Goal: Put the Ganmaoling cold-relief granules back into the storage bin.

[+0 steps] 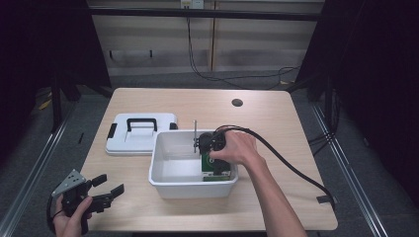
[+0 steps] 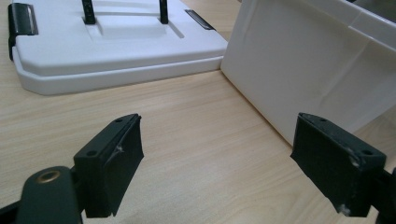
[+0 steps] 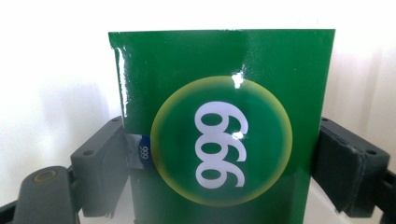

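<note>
A green carton [image 3: 224, 70] with a round "999" label stands between the jaws of my right gripper [image 3: 223, 170], and both pads press its sides. In the high view that right gripper [image 1: 211, 157] reaches down into the white bin [image 1: 192, 188], holding the green carton [image 1: 215, 170] against the bin's right end. My left gripper [image 1: 112, 184] hovers open near the table's front left corner, holding nothing. From the left gripper view, its jaws [image 2: 233, 163] stand wide apart over bare wood, facing the bin's outer wall [image 2: 299, 60].
The bin's white lid [image 1: 141, 136] with a black handle lies flat to the left of the bin, touching it; the lid [image 2: 116, 51] sits ahead of the left jaws. A cable hole [image 1: 237, 102] is at the table's back. The right gripper's cable [image 1: 291, 165] trails off right.
</note>
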The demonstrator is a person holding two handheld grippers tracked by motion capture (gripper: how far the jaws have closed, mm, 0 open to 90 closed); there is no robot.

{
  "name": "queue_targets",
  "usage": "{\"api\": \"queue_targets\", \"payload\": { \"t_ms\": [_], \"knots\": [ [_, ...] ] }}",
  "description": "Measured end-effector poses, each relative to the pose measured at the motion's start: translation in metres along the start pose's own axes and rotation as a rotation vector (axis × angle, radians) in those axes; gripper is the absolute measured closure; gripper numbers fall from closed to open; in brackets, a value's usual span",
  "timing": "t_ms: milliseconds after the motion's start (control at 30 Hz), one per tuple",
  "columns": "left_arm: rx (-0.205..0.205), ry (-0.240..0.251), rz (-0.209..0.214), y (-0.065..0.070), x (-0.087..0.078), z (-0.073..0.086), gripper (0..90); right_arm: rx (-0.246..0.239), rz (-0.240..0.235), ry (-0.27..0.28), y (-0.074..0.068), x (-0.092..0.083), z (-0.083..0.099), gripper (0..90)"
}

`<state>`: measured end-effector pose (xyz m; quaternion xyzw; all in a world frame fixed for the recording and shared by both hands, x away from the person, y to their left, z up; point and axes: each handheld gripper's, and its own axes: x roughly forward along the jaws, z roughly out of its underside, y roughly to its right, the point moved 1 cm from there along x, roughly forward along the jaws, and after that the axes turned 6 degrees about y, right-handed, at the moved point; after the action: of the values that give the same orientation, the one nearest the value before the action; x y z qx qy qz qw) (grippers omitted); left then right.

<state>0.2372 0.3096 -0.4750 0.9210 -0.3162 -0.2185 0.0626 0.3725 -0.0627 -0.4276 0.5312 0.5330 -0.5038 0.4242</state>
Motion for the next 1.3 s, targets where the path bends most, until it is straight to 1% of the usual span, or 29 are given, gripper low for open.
{"api": "queue_targets", "payload": {
  "t_ms": [67,100,133,200,267,333,367,400,467,533,667,700,767,833,900,933,967,1033,1100,1133,1167,1200,1233,1267,1300],
  "knots": [
    [0.001,0.001,0.001,0.0,0.0,0.0,16.0,0.004,0.012,-0.014,0.0,0.0,0.0,13.5],
    [0.001,0.001,0.001,0.0,0.0,0.0,16.0,0.004,0.012,-0.014,0.0,0.0,0.0,13.5],
    [0.0,0.0,0.001,0.0,0.0,0.0,16.0,0.024,-0.005,-0.018,0.001,0.0,-0.001,13.4],
    [0.001,0.0,0.001,0.0,0.0,0.0,16.0,0.034,0.002,-0.002,0.001,0.001,0.0,13.4],
    [0.001,0.0,0.001,0.0,0.0,0.0,16.0,0.037,0.002,-0.011,0.002,-0.001,0.0,13.3],
    [0.0,0.0,0.001,0.0,0.0,0.0,16.0,0.029,-0.003,-0.008,0.001,0.0,0.001,13.0],
    [0.001,0.0,0.0,0.0,0.0,0.0,16.0,0.027,-0.001,0.003,0.001,0.001,0.001,13.0],
    [-0.001,0.0,0.0,0.0,0.0,0.0,16.1,0.028,0.003,0.001,0.001,0.0,0.001,13.0],
    [0.0,0.0,-0.001,0.0,0.0,0.0,16.0,0.013,0.012,0.0,0.0,-0.001,0.002,12.9],
    [0.0,-0.001,0.0,0.0,0.0,0.0,16.0,0.003,0.01,-0.005,-0.001,-0.002,0.002,12.9],
    [-0.001,-0.001,-0.001,0.0,0.0,0.0,16.0,-0.002,0.011,0.014,-0.001,-0.005,0.003,12.6],
    [0.0,0.0,-0.001,0.0,0.0,0.0,16.0,0.005,0.008,0.01,-0.002,-0.006,0.003,12.6],
    [0.0,-0.001,0.0,0.0,0.0,0.0,16.0,0.007,0.01,0.027,-0.002,-0.008,0.004,12.3],
    [0.0,-0.002,0.001,0.0,0.0,0.0,16.0,0.002,0.005,0.031,-0.002,-0.01,0.004,11.1],
    [-0.001,-0.002,0.002,0.0,0.0,0.0,16.0,0.002,0.01,0.031,-0.002,-0.011,0.005,11.2],
    [-0.001,-0.001,0.001,0.0,0.0,0.0,16.0,0.01,0.012,0.038,-0.002,-0.012,0.005,11.1],
    [0.0,-0.001,0.002,0.0,0.0,0.0,16.0,0.009,0.005,0.052,-0.003,-0.014,0.006,10.9],
    [-0.001,-0.002,0.001,0.0,0.0,0.0,16.0,-0.014,0.009,0.064,-0.002,-0.016,0.007,10.8],
    [0.0,-0.003,0.001,0.0,0.0,0.0,16.0,-0.012,0.013,0.069,-0.002,-0.017,0.007,10.8],
    [-0.001,-0.002,0.0,0.0,0.0,0.0,16.0,-0.006,0.015,0.087,-0.002,-0.019,0.009,10.8],
    [-0.001,-0.002,0.0,0.0,0.0,0.0,16.0,-0.006,0.015,0.087,-0.002,-0.019,0.009,10.8],
    [-0.001,-0.002,0.001,0.0,0.0,0.0,16.0,-0.003,0.018,0.097,-0.003,-0.02,0.009,10.8],
    [0.0,-0.002,0.001,0.0,0.0,0.0,16.0,0.007,0.01,0.115,-0.003,-0.023,0.011,10.8],
    [0.0,-0.002,0.001,0.0,0.0,0.0,16.0,0.009,0.016,0.12,-0.004,-0.024,0.011,10.8],
    [-0.001,-0.002,0.0,0.0,0.0,0.0,16.0,0.007,0.012,0.127,-0.004,-0.025,0.012,10.8]
  ]
}}
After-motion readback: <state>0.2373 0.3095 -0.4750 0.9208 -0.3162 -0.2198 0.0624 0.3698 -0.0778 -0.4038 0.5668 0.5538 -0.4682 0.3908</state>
